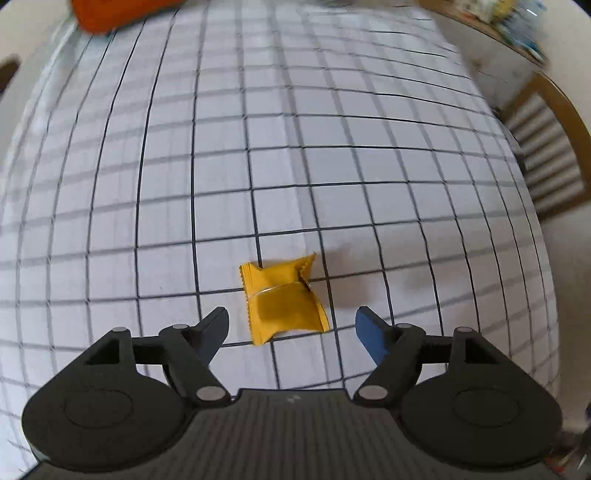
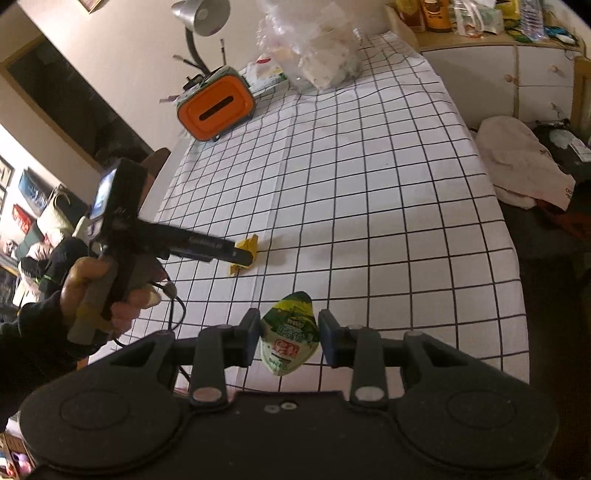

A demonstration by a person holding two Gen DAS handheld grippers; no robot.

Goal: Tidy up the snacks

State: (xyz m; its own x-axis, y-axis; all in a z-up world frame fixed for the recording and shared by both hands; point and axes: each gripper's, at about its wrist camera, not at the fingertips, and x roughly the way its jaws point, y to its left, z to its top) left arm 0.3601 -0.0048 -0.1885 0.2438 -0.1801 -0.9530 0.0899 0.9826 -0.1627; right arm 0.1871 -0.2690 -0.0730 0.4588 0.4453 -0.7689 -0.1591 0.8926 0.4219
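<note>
A small yellow snack packet (image 1: 284, 301) lies crumpled on the checked tablecloth (image 1: 295, 147). My left gripper (image 1: 291, 326) hangs just above it, open, its fingers standing apart on either side of the packet without touching it. In the right wrist view the same yellow packet (image 2: 246, 246) shows partly behind the left gripper (image 2: 242, 256), which a hand (image 2: 107, 295) holds. My right gripper (image 2: 289, 338) is shut on a green and white snack pouch (image 2: 290, 334), lifted above the table's near edge.
An orange box with a slot (image 2: 218, 105) stands at the table's far left, with a desk lamp (image 2: 203, 22) behind it. A bulky plastic bag (image 2: 317, 44) sits at the far end. A wooden chair (image 1: 550, 147) and a cabinet (image 2: 517, 74) stand to the right.
</note>
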